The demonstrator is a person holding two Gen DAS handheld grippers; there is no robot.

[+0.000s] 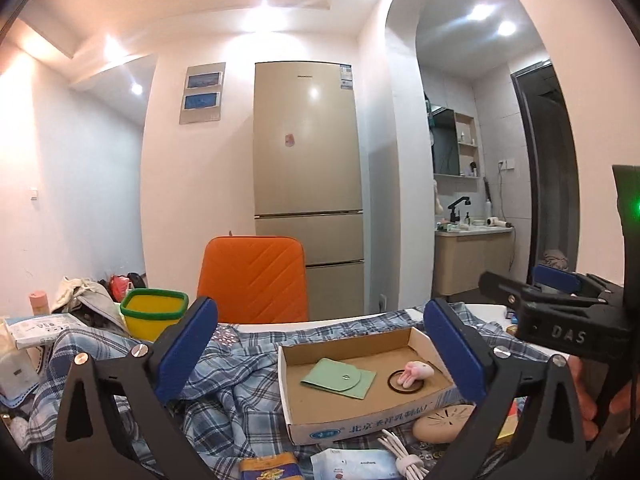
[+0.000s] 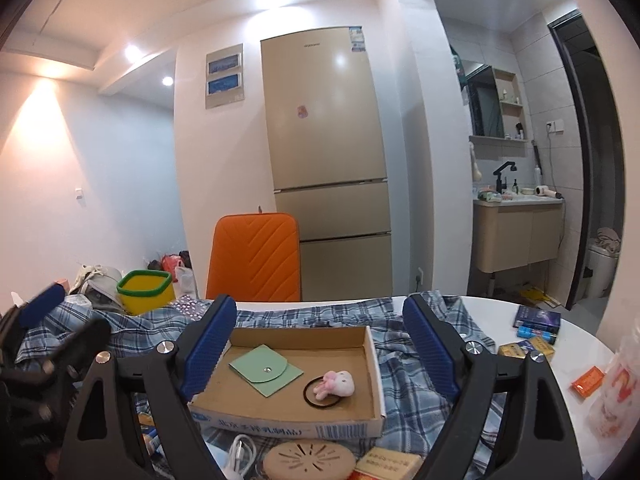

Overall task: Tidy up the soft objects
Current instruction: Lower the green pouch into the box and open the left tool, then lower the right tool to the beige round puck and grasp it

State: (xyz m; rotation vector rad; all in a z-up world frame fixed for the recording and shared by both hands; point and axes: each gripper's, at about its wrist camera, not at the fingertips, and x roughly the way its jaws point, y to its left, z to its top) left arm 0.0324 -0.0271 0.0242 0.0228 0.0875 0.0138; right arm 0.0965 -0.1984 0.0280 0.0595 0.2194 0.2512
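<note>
A shallow cardboard box (image 1: 360, 404) (image 2: 376, 364) lies on a blue plaid cloth (image 1: 240, 368) (image 2: 404, 368). In it are a green snap pouch (image 1: 340, 378) (image 2: 264, 370) and a pink plush bunny hair tie (image 1: 414, 374) (image 2: 336, 385) on a dark ring. My left gripper (image 1: 320, 348) is open and empty, held above the box's near side. My right gripper (image 2: 318, 344) is open and empty, its fingers either side of the box. The right gripper also shows at the right of the left wrist view (image 1: 560, 300).
A yellow bin with green rim (image 1: 154, 312) (image 2: 146, 292) and an orange chair (image 1: 254, 280) (image 2: 256, 256) stand behind the table. A round vented disc (image 2: 310, 460), a white cable (image 1: 404, 456), packets and small boxes (image 2: 536, 320) lie around the box. A fridge (image 1: 308, 184) stands behind.
</note>
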